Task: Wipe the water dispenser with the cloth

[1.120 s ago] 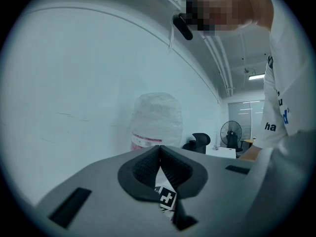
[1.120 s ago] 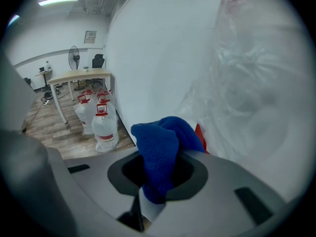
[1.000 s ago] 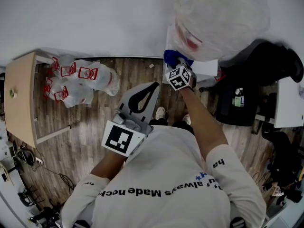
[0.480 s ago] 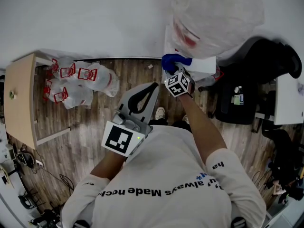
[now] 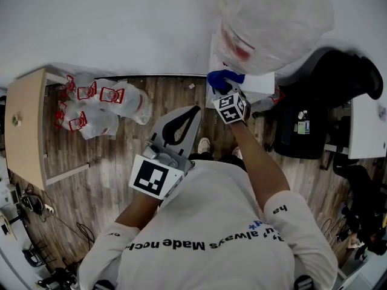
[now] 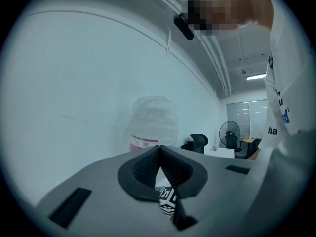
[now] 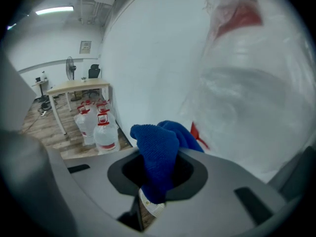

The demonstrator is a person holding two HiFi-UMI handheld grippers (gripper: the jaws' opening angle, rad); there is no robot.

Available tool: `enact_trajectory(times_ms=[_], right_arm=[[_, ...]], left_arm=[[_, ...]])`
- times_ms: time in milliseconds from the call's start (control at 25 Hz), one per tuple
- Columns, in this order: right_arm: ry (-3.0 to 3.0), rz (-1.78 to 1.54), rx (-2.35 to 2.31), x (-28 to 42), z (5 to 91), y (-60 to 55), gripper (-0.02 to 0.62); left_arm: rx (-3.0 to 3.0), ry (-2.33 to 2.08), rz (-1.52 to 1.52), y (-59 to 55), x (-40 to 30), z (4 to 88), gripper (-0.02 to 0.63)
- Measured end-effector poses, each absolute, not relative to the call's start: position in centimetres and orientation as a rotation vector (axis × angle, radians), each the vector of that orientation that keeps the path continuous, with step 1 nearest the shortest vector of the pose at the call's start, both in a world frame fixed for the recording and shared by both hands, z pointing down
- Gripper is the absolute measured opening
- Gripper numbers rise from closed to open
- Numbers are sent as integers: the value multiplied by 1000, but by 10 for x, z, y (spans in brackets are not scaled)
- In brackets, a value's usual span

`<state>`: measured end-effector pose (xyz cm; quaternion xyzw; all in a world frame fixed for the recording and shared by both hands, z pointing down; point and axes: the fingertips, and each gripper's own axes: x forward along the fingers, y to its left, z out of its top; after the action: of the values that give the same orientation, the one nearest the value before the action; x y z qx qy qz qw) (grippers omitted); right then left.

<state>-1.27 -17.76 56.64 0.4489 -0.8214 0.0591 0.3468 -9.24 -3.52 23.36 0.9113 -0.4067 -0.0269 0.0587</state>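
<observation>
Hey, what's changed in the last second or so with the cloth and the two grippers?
The right gripper drew back slightly toward the person, dragging the blue cloth a little leftward along the water dispenser. Nothing was picked up or released: its fingers stay shut on the cloth. The left gripper has not moved, shut and empty, held low in front of the person.

Cloth (image 7: 160,149): blue, terry-textured, bunched, clamped between the jaws of the right gripper (image 7: 157,177), folds projecting past the tips. Water dispenser (image 5: 261,83): white body, plastic-wrapped bottle (image 5: 275,23) on top, directly ahead, just beyond the cloth.
</observation>
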Motion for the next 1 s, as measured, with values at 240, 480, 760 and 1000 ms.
enact_trajectory(times_ms=[240, 480, 760, 1000], right_arm=[[-2047, 127, 1329, 28, 550, -203, 77], [-1960, 205, 1347, 59, 577, -212, 78], [-1993, 239, 1347, 59, 580, -218, 77], [-1984, 219, 1331, 58, 582, -214, 74]], left_arm=[[2758, -1218, -91, -39, -89, 234, 18], [2762, -1203, -79, -44, -85, 237, 20], [2762, -1197, -79, -51, -85, 238, 19], [2762, -1179, -92, -49, -82, 237, 20]])
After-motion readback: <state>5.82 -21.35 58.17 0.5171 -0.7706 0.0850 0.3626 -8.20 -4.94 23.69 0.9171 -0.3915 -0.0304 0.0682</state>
